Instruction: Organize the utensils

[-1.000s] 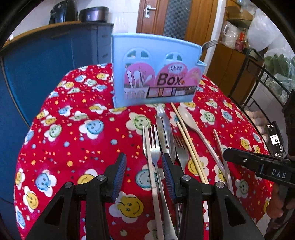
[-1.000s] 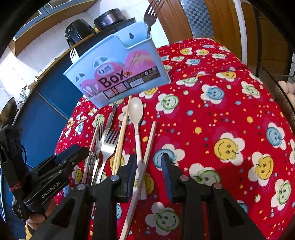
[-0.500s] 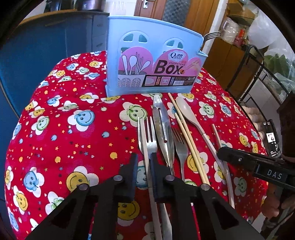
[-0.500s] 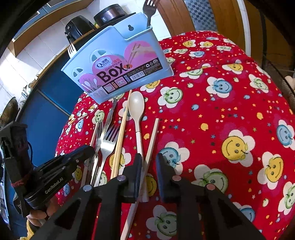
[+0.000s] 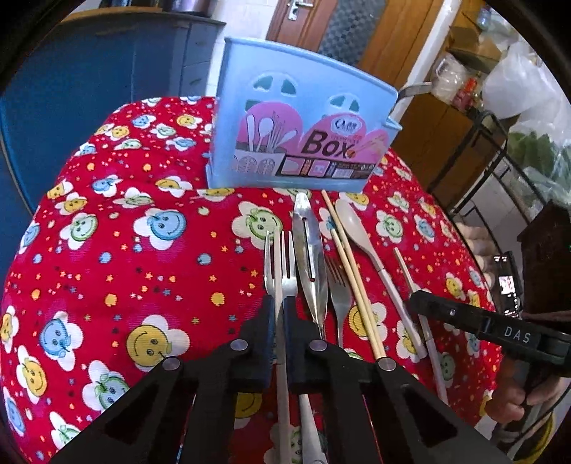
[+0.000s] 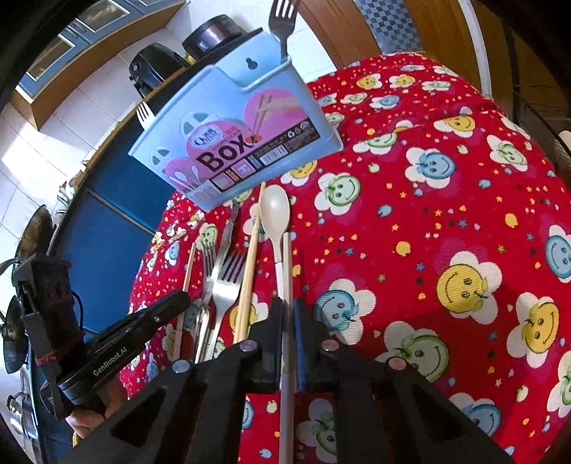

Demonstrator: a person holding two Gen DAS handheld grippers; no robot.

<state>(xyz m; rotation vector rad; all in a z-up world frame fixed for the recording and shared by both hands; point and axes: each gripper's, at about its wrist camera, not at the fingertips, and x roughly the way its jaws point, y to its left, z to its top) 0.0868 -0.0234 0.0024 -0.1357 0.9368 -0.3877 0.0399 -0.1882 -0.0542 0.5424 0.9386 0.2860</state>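
A light-blue utensil box [image 5: 303,135] stands upright at the back of the red smiley tablecloth [image 5: 150,271]. Before it lie two forks [image 5: 282,264], a steel peeler [image 5: 310,250], wooden chopsticks [image 5: 349,264] and a cream spoon [image 5: 353,221]. My left gripper [image 5: 280,307] is closing, its pads pressing a pale chopstick that lies over the leftmost fork. My right gripper [image 6: 288,310] is closing too, pads tight on another pale chopstick [image 6: 287,257] beside the spoon [image 6: 274,210] handle. Two forks [image 6: 282,21] stick up out of the box [image 6: 232,142].
A blue cabinet [image 5: 89,71] stands behind and left of the table. A black wire rack [image 5: 499,150] and a wooden door [image 5: 357,28] lie to the right. The cloth drops off at the table's round edge. The left gripper's black body [image 6: 142,328] sits left of the utensils.
Both grippers went from open to closed on a pale chopstick each. The right one's chopstick swung from slanted into line with the fingers. The left view moved slightly closer to the box.
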